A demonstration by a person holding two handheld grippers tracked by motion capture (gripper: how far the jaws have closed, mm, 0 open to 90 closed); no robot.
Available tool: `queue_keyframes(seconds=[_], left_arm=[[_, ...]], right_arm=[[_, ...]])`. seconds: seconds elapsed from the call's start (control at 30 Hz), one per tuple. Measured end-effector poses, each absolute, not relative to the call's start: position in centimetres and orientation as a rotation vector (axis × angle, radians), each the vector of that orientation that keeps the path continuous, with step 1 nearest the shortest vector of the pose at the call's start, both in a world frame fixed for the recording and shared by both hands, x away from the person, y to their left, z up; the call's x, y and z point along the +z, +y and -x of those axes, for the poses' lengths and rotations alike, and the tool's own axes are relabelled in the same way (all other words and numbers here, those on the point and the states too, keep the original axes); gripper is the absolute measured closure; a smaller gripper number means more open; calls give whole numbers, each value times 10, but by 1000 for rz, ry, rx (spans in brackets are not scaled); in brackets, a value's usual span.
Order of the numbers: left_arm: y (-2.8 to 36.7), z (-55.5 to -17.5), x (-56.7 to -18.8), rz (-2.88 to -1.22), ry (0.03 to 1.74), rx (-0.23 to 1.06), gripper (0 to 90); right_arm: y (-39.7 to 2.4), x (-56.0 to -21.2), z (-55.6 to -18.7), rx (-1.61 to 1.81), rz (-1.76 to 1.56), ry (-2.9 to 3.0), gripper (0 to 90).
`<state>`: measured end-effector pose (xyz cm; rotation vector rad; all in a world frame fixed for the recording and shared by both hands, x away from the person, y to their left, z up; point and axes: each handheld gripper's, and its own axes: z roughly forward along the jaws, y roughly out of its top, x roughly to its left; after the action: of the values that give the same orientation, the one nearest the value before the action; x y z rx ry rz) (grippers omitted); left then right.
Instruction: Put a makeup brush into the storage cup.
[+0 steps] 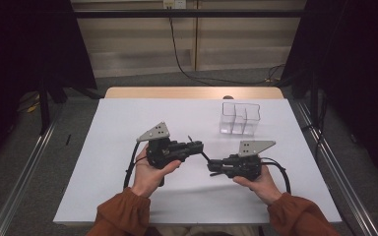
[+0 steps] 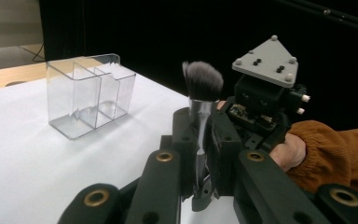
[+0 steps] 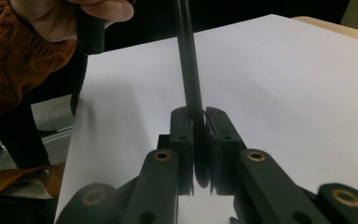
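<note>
A makeup brush (image 2: 203, 79) with dark, grey-tipped bristles and a silver ferrule stands between the jaws of my left gripper (image 2: 200, 126), which is shut on the ferrule. Its thin black handle (image 3: 189, 60) is clamped in my right gripper (image 3: 198, 116), also shut. In the high view the left gripper (image 1: 197, 146) and the right gripper (image 1: 212, 169) meet tip to tip over the middle of the white table (image 1: 128, 118), with the brush (image 1: 204, 155) spanning between them. A clear plastic organizer (image 1: 240, 118) with several compartments stands empty at the back right.
The organizer (image 2: 91, 91) sits a short way beyond the grippers. The table's wooden far edge (image 1: 192, 92) borders the floor. Metal rails (image 1: 24, 167) run along both sides. Orange sleeves (image 1: 123, 214) enter from the bottom.
</note>
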<state>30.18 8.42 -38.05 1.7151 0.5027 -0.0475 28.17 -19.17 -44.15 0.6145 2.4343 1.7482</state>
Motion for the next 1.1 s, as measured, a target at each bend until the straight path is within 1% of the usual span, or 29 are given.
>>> queue_keyframes(seconds=[0.27,0.4,0.5,0.6,0.7,0.77,0.83,0.9,1.0,1.1], left_arm=[[82,-300,-379,-1728,481,-46,836],[81,-299,-378,-1734,480,-39,836],[81,-299,-378,-1740,480,-36,836],[82,-299,-378,-1741,481,-35,836],[82,-299,-378,-1746,479,-37,836],[82,-299,-378,-1749,480,-34,836],[82,-299,-377,-1751,480,-32,836],[82,-300,-377,-1753,479,-33,836],[83,-300,-376,-1753,481,-32,836],[84,-300,-375,-1761,479,-30,836]], right_arm=[[-192,-441,-282,1766,-613,2447,805],[-191,-441,-281,1770,-608,2449,756],[-191,-441,-281,1770,-612,2444,677],[-191,-440,-280,1774,-615,2441,558],[-190,-440,-280,1776,-624,2441,394],[-190,-440,-281,1775,-633,2447,316],[-190,-439,-281,1775,-647,2437,217],[-191,-438,-281,1781,-668,2429,179],[-192,-437,-281,1784,-695,2410,83],[-192,-437,-281,1782,-710,2399,57]])
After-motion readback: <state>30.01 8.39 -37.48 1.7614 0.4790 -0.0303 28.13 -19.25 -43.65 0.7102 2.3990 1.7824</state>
